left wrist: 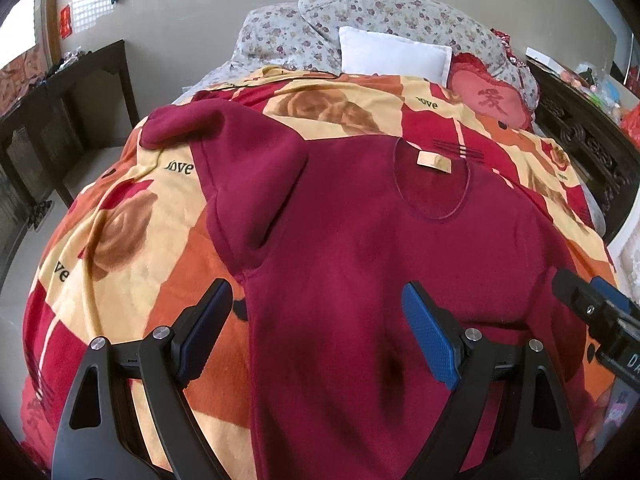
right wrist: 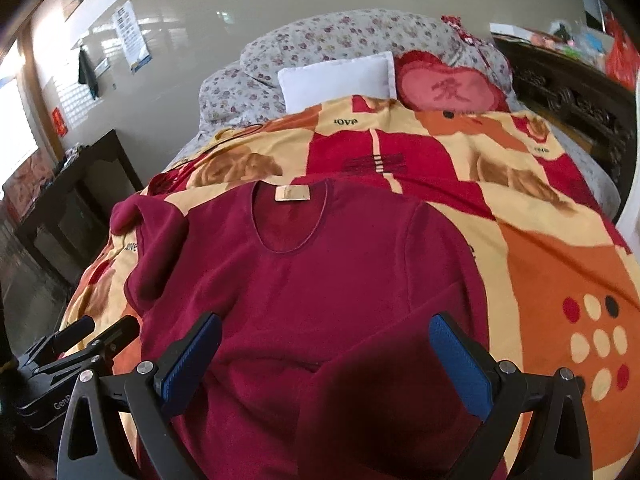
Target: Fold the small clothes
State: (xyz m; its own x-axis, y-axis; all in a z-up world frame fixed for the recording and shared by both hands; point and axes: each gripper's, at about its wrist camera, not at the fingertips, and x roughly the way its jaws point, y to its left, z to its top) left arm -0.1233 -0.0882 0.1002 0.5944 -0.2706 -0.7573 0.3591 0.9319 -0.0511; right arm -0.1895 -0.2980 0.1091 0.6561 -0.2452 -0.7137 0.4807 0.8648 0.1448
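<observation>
A maroon long-sleeved sweater (left wrist: pixel 360 248) lies face up on the bed, with its neckline and beige label (left wrist: pixel 434 162) toward the pillows. Its left sleeve (left wrist: pixel 224 140) is bunched and folded near the shoulder. The other sleeve (right wrist: pixel 384 364) lies folded across the lower body. My left gripper (left wrist: pixel 316 300) hovers open over the sweater's lower left side, holding nothing. My right gripper (right wrist: pixel 325 324) is also open, above the folded sleeve. Each gripper shows at the edge of the other's view: the right gripper (left wrist: pixel 592 304) and the left gripper (right wrist: pixel 80 332).
The bed carries a red, orange and cream blanket (left wrist: pixel 132 216) with roses. At its head lie a white pillow (left wrist: pixel 394 54), a red heart cushion (left wrist: pixel 492 98) and a floral quilt (left wrist: pixel 360 8). Dark wooden furniture (left wrist: pixel 64 120) stands to the left, and a carved cabinet (right wrist: pixel 568 100) to the right.
</observation>
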